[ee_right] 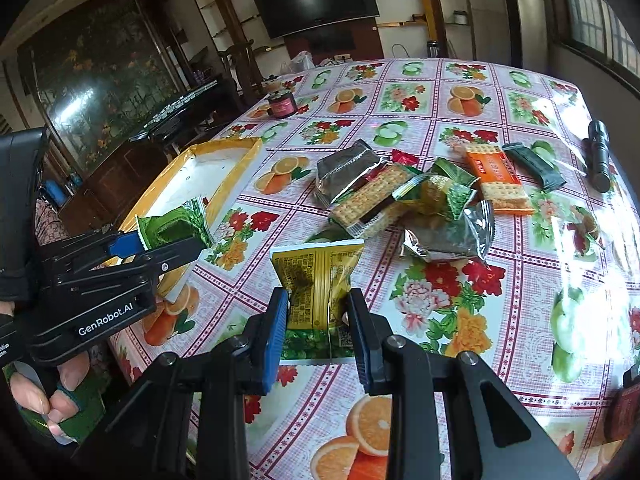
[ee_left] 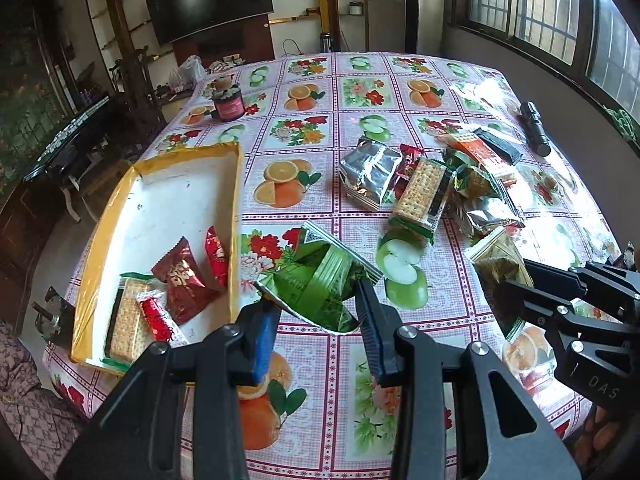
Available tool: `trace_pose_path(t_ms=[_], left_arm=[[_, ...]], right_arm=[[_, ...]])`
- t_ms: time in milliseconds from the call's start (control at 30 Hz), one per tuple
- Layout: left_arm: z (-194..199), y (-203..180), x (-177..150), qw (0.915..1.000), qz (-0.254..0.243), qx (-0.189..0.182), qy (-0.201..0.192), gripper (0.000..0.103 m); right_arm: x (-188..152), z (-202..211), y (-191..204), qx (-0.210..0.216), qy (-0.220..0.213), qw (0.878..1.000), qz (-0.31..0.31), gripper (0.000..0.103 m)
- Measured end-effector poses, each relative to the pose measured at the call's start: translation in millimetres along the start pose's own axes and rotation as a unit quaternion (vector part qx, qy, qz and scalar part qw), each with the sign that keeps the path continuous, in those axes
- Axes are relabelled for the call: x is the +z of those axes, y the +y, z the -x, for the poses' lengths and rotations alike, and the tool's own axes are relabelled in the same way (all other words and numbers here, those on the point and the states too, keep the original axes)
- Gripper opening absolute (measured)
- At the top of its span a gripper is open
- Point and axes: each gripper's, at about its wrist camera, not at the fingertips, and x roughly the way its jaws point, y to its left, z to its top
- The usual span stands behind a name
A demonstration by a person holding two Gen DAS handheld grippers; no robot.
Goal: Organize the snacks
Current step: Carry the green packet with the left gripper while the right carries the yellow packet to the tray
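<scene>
Tray [ee_left: 188,168] contents [ee_left: 180,284] — left view only

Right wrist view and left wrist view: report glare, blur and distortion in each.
Right wrist view: window glare washes out the glossy fruit-print tablecloth at right; the yellow-green snack packet between the fingers stays sharp. Left wrist view: bright window blows out, glare on the far-right cloth, fisheye bends the yellow-rimmed white box; corners vignette black.
</scene>
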Motion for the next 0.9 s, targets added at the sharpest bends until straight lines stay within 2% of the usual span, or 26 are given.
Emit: trace_pose_path(t_ms=[900], left_arm=[[9.2,59.2,-12.1,0.9983,0.050,0.028,-0.008,0.039]], right_arm=[[13.5,-21.0,48.0,0.026,0.012,0.999,0.042,0.030]])
